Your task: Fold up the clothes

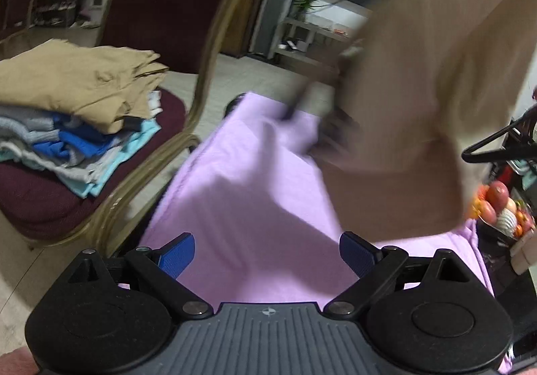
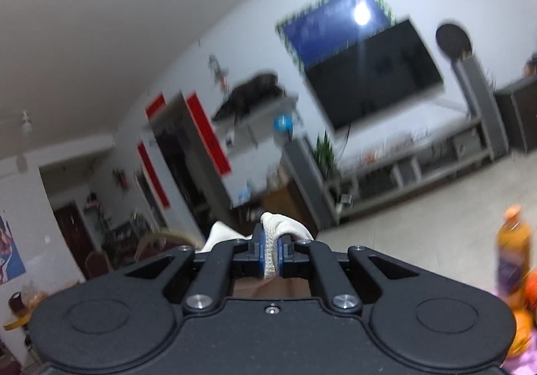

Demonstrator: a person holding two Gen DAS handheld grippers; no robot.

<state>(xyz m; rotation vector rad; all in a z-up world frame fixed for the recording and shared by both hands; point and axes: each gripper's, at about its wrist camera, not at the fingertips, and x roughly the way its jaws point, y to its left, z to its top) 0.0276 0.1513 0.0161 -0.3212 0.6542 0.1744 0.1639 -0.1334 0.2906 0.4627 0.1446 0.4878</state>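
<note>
- The right gripper (image 2: 270, 252) is pinching its blue pads nearly together on a bunched edge of the beige garment (image 2: 285, 227), which is bulging out above and beside the fingers.
- In the left wrist view that same garment (image 1: 419, 106) is hanging as a broad, blurred sheet over the right side of the purple cloth (image 1: 241, 200) that is covering the work surface.
- The left gripper (image 1: 266, 256) is standing wide open, holding nothing, with its pads hovering just above the purple cloth and near the garment's lower hem.
- To do this step well, I judge the right gripper should be keeping its pinch firm while the garment hangs free, so the fabric is dropping straight and not slipping out.
- The left gripper would probably be best taking the opposite edge or corner at matching height, so the piece spreads evenly before being laid flat.
- Further out, a pile of folded clothes (image 1: 77, 113) is resting on a maroon chair (image 1: 43, 204) to the left, well apart from both grippers.
- A fruit bowl (image 1: 506, 210) is sitting at the right edge, close to the hanging fabric, which might brush it.
</note>
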